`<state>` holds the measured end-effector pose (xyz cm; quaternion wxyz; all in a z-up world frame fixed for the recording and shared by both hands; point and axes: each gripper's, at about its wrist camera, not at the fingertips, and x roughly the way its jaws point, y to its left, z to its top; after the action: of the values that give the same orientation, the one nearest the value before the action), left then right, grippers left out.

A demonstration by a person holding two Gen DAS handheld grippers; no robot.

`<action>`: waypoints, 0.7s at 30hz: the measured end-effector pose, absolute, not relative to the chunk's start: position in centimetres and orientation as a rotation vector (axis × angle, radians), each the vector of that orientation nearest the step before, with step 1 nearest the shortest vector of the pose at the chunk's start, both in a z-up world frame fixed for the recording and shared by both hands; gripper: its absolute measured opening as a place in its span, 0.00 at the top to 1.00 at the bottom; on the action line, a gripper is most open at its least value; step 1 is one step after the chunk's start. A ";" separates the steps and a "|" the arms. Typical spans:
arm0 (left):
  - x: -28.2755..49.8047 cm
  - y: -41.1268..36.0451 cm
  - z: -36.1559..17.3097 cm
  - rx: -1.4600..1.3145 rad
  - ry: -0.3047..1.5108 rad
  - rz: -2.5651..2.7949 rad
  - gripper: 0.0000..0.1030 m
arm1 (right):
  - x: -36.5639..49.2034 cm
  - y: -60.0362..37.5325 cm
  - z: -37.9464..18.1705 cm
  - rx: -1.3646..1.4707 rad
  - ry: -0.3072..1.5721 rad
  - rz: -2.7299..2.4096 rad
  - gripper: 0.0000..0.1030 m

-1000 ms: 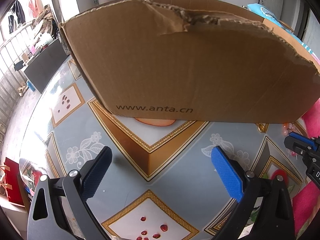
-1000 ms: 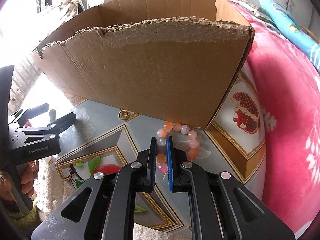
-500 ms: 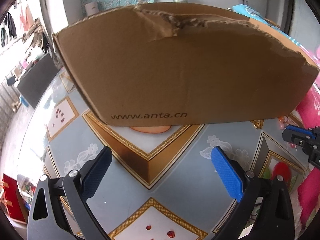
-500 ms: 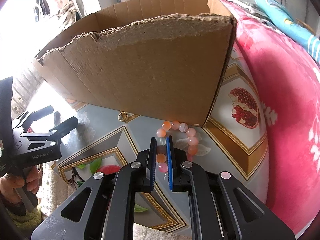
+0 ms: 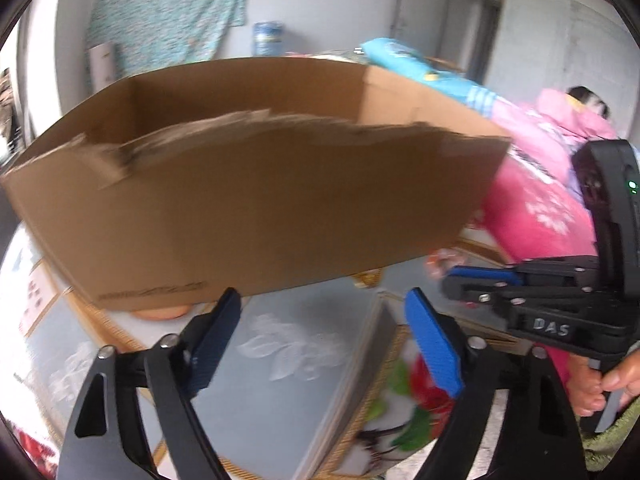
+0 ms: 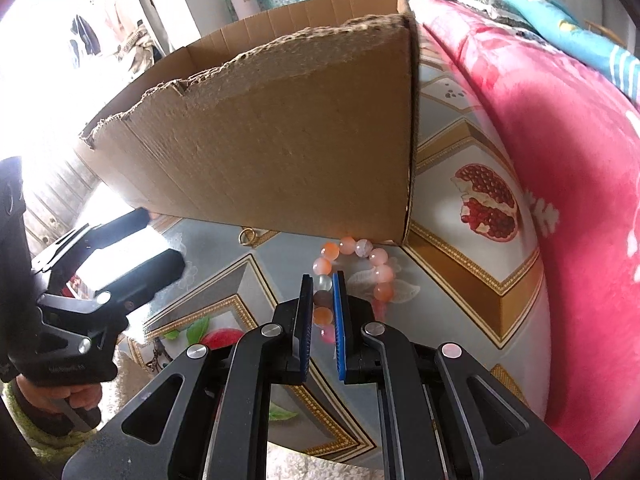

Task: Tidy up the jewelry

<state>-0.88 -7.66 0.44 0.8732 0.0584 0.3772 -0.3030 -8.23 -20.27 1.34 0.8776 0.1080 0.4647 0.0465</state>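
Right tongs (image 6: 323,288) clamp bracelet (image 6: 352,264) beside box (image 6: 280,160).

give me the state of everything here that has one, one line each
left hand-held gripper: open, holding nothing
right hand-held gripper: shut on bracelet
bracelet: lying on the table, near side pinched between the pads
box: upright, open top, front edge torn
ring: loose on the table by the box, untouched
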 end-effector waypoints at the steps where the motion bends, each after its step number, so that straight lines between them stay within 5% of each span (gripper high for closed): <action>1: -0.9 -8.0 0.5 0.125 0.785 -0.660 0.30 | -8.4 -20.5 1.3 0.235 0.967 0.102 0.92; 11: 0.5 -12.6 -0.6 0.186 0.823 -0.715 0.69 | -9.2 -21.8 1.1 0.278 0.952 0.131 0.92; 21: 0.4 -13.9 -1.7 0.239 0.833 -0.637 0.81 | -8.9 -21.9 1.2 0.289 0.955 0.135 0.92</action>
<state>0.37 -13.90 -1.69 0.8588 0.1137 0.3968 -0.3035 -8.89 -21.91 1.20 0.8760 0.1387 0.4574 0.0647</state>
